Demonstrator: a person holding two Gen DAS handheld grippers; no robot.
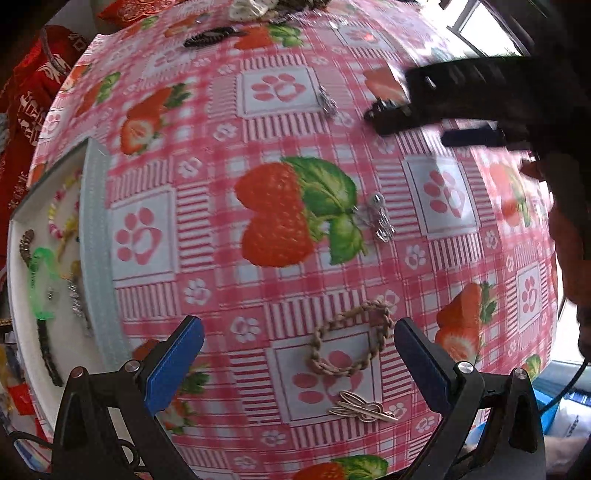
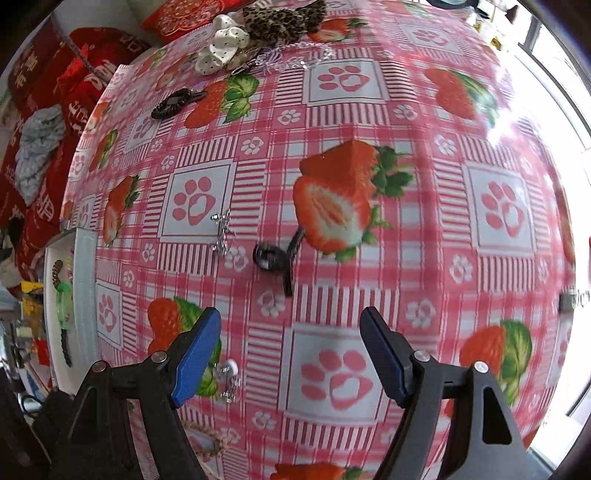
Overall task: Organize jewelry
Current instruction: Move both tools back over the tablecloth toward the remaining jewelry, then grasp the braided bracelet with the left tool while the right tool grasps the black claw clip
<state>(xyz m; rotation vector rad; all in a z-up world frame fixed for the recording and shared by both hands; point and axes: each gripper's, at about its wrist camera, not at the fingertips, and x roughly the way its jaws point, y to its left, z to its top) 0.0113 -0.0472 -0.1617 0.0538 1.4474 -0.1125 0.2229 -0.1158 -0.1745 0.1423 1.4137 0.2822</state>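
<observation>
My left gripper [image 1: 299,354] hangs open, pointing down over a tan braided bracelet [image 1: 351,339] that lies flat on the strawberry tablecloth between its blue pads, untouched. A gold knot pin [image 1: 362,408] lies just below the bracelet. A silver earring [image 1: 380,218] rests beside a printed leaf. My right gripper [image 2: 290,332] is open with nothing in it. Beyond its tips lies a black ring clip [image 2: 277,258], and a silver charm [image 2: 223,232] sits to the left of that. The white jewelry tray [image 1: 94,258] at the left holds several pieces, one of them green.
At the table's far edge sit a black braided band [image 2: 177,101], a white dotted scrunchie [image 2: 221,48], a leopard scrunchie [image 2: 280,18] and a crystal chain [image 2: 291,61]. Red cushions lie beyond the left edge. The right gripper's body [image 1: 406,110] crosses the left wrist view at upper right.
</observation>
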